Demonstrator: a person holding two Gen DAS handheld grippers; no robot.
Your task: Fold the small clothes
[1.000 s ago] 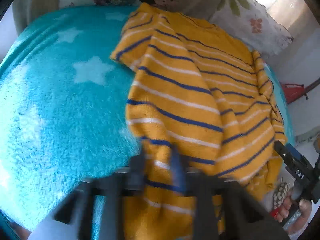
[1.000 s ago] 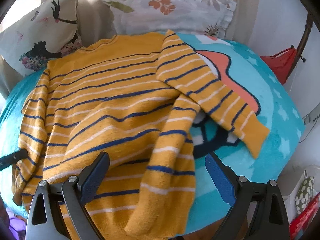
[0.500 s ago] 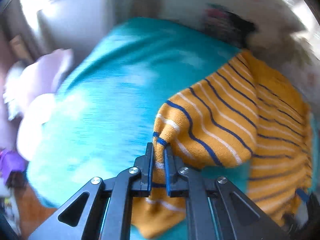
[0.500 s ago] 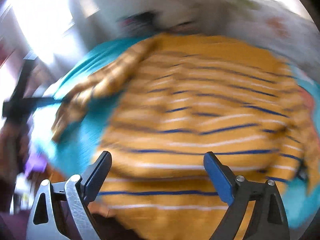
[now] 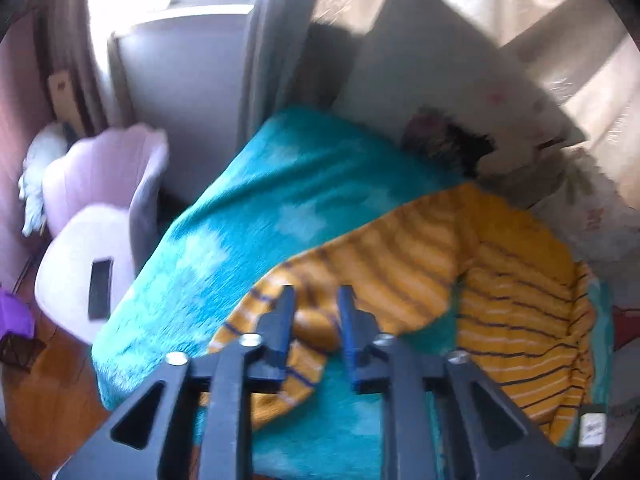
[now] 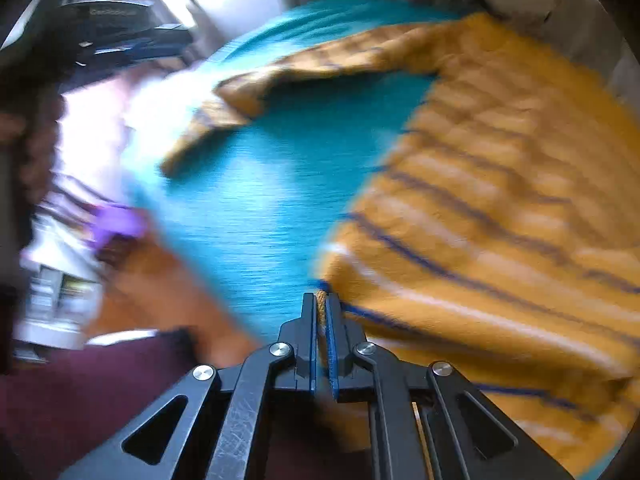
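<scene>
A yellow sweater with blue and white stripes [image 5: 516,312] lies on a teal star blanket [image 5: 248,232]. Its left sleeve [image 5: 360,268] stretches out toward the blanket's left edge. My left gripper [image 5: 314,300] is open, its fingers on either side of the sleeve's cuff end, no longer pinching it. In the right wrist view the sweater body [image 6: 500,208] fills the right side and the sleeve [image 6: 304,68] lies at the far top. My right gripper [image 6: 319,304] is shut on the sweater's lower left hem corner. That view is motion-blurred.
A pale pink chair [image 5: 100,216] with a dark phone on its seat stands left of the bed. Pillows [image 5: 452,92] and curtains are behind the bed. Wood floor [image 5: 44,392] shows below left. The left gripper's body [image 6: 120,36] shows top left in the right wrist view.
My left gripper pulled the sleeve out to the left, then opened and let it go. My right gripper swung left and shut on the hem corner.
</scene>
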